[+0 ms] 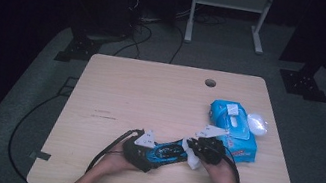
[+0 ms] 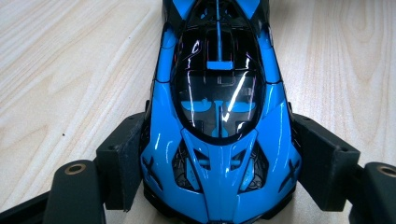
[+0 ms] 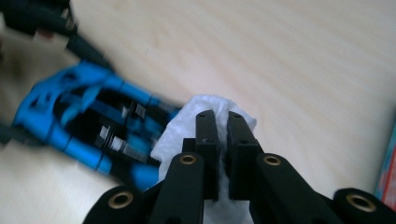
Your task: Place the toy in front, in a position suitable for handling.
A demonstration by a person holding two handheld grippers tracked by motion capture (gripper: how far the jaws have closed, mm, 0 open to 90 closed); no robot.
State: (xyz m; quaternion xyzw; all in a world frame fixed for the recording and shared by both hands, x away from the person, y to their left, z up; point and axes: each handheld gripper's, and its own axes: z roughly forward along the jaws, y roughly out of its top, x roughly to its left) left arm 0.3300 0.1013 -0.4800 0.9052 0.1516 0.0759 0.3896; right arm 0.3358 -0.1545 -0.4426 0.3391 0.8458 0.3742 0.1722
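Note:
A blue and black toy car [image 2: 217, 116] lies on the wooden table [image 1: 150, 94]. My left gripper [image 2: 219, 158] is shut on its front end, one jaw pressing on each side. In the high view the car [image 1: 168, 152] stretches between my left gripper [image 1: 140, 149] and my right gripper [image 1: 204, 148]. My right gripper [image 3: 222, 119] is shut on a white wipe [image 3: 187, 126], which touches the far end of the car [image 3: 84, 126]. The same wipe [image 1: 192, 160] hangs below the right jaws in the high view.
A blue pack of wet wipes [image 1: 232, 131] lies just right of my right hand, with a white crumpled wipe [image 1: 257, 123] at its far edge. A round cable hole [image 1: 210, 83] sits near the table's far edge. Cables [image 1: 104, 152] trail off the near edge.

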